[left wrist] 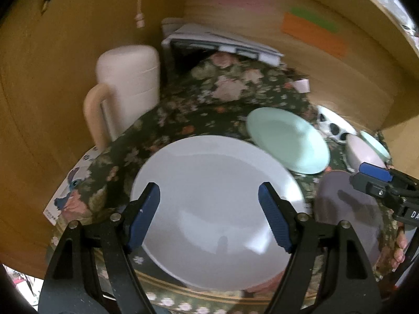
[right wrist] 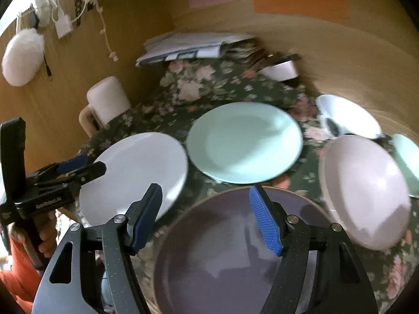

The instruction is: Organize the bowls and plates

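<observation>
A white plate lies on the floral cloth under my open left gripper; it also shows in the right wrist view. A mint plate lies behind it. A dark purple plate lies under my open right gripper. A pale pink bowl sits to its right. A white bowl with dark spots and a mint bowl sit farther right. Both grippers are empty.
A cream jug with a handle stands at the left. Stacked papers lie at the back by the wooden wall. A small white cup sits back right. A Stitch card lies at the cloth's left edge.
</observation>
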Tool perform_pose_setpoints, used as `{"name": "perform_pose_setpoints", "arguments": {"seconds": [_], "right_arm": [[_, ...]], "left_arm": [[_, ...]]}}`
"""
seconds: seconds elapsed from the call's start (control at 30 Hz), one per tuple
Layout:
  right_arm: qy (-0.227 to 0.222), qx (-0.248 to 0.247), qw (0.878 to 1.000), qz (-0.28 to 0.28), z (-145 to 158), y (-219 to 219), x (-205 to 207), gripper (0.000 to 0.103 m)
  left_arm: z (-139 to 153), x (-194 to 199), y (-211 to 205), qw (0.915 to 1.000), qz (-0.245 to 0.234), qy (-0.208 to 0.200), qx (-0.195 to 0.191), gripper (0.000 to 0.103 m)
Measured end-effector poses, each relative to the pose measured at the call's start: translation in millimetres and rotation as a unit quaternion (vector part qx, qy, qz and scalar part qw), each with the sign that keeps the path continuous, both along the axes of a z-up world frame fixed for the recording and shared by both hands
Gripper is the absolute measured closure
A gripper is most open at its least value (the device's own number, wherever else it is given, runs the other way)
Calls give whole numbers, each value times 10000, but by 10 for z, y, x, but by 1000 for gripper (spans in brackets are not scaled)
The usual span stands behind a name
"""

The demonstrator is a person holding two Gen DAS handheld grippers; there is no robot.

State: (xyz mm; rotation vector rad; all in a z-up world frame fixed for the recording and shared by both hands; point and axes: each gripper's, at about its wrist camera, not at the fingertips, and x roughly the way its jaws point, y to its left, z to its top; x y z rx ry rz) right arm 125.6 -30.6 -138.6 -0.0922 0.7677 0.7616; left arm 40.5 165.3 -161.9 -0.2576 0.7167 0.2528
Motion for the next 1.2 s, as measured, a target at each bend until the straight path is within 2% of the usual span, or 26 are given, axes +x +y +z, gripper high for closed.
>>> {"name": "perform_pose_setpoints", "arguments": {"seconds": [0.3,0.53,0.63,0.7,0.83,0.9,0.97,1.2], "right_arm": [[206,-311,9984,417,-182,404,164,37],[637,-478,9951,583,-358,610,324,37],[824,-494,9936,602,-406,651,375,38],[898,-527,9927,615,-438,679,391,46],[960,-560,9918,638,-477,724,402,56],[942,-550,9920,640,-486,741,412,69],[972,-546,9917,634,-509,763,436,71],[926,-569,9921,628,-527,777,429,72]], "left_arm": [[-208,-5,349,9992,294,239,-150,26],[-312,-28,451,9990,265,311,-191,26],[-341,-41,485,9990,256,287,-232,35],[-369,-33,504,9987,214,327,-315,45],[-414,-10,516,9983,156,381,-418,53],[-424,-6,519,9982,143,383,-444,62],[-437,14,523,9977,108,415,-518,66],[-450,27,541,9977,145,393,-540,68]]}}
